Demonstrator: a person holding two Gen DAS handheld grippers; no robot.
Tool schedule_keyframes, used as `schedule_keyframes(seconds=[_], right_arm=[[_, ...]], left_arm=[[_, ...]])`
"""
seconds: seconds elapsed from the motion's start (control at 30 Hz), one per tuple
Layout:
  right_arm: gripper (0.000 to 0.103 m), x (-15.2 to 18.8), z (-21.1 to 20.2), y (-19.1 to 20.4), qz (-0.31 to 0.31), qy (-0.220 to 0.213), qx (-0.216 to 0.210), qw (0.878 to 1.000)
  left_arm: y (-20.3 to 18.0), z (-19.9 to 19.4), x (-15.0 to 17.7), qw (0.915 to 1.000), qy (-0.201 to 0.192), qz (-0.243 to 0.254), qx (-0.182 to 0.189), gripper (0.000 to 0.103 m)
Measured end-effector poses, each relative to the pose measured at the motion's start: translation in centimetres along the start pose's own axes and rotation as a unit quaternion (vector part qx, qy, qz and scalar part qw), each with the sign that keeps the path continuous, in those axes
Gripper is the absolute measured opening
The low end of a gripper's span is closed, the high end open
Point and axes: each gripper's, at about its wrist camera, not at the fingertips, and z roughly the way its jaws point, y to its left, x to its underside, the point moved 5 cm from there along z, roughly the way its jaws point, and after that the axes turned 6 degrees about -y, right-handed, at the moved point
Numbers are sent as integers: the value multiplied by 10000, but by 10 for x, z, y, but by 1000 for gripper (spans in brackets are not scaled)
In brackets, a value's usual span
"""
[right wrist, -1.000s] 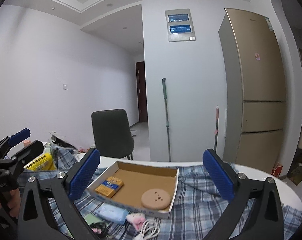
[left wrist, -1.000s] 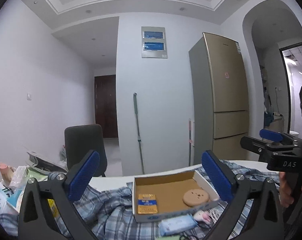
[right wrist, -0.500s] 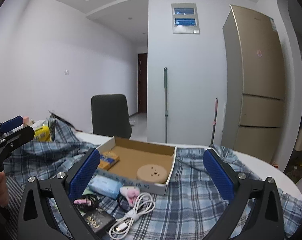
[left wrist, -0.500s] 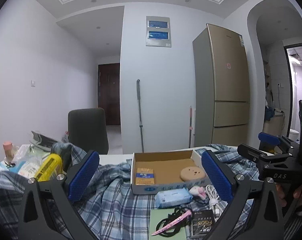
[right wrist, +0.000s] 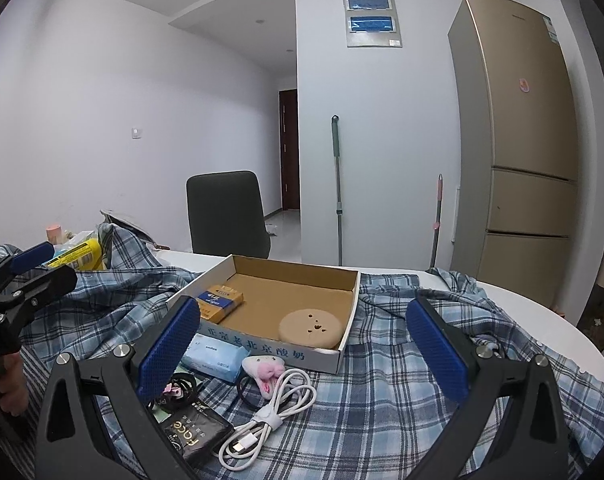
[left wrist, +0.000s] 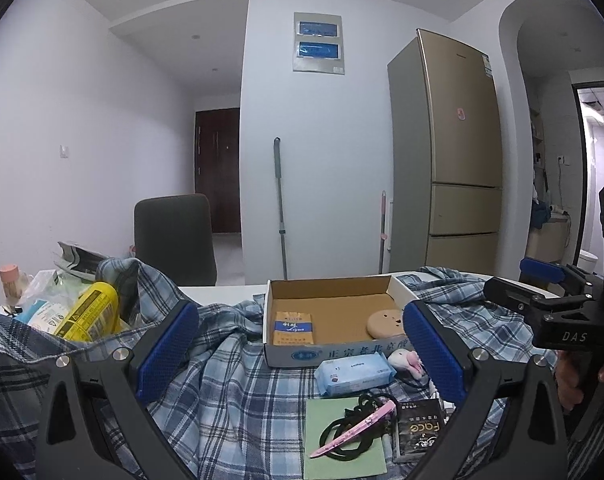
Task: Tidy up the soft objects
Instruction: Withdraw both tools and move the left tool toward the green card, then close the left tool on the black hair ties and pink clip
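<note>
Plush (right wrist: 263, 368) lies lower centre, touching box (right wrist: 322, 354) front, cable (right wrist: 269, 420) just beside. Right gripper (right wrist: 302, 344) spread, empty; left gripper (left wrist: 299, 354) likewise. Best approach: drop straight down, pinch plush only, avoid snagging cable.

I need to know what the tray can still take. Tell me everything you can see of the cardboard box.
The cardboard box is a shallow open tray, brown inside and white outside, with blue printed characters on its front wall. It lies flat on the plaid cloth. Inside lie a blue-and-orange packet near the left wall and a round tan disc at the front right; the rest of the floor is bare.
</note>
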Motion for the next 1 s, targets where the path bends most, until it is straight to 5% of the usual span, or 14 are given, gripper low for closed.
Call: schedule_keyframes(seconds=[0.13,0.2,0.3,0.43,0.63,1.0], right_arm=[[103,0,0,0,-1,5,-20,10000],[103,-1,0,2,2,19,-73,10000],[103,-1,0,5,-26,46,-139,9999],[103,0,-1,5,-24,76,-170,9998],[103,1,-2,6,-17,72,-202,9998],[103,0,-5,4,2,76,-232,9997]], left_arm=[[-3,11,6,9988,467,-14,164,103],[-5,23,11,9935,1081,-79,358,103],[-6,29,12,9868,1423,-316,703,103],[-21,43,25,9718,2083,224,1082,103],[-47,54,64,9425,2846,1294,1177,84],[-51,84,105,9158,3642,1129,1265,60]])
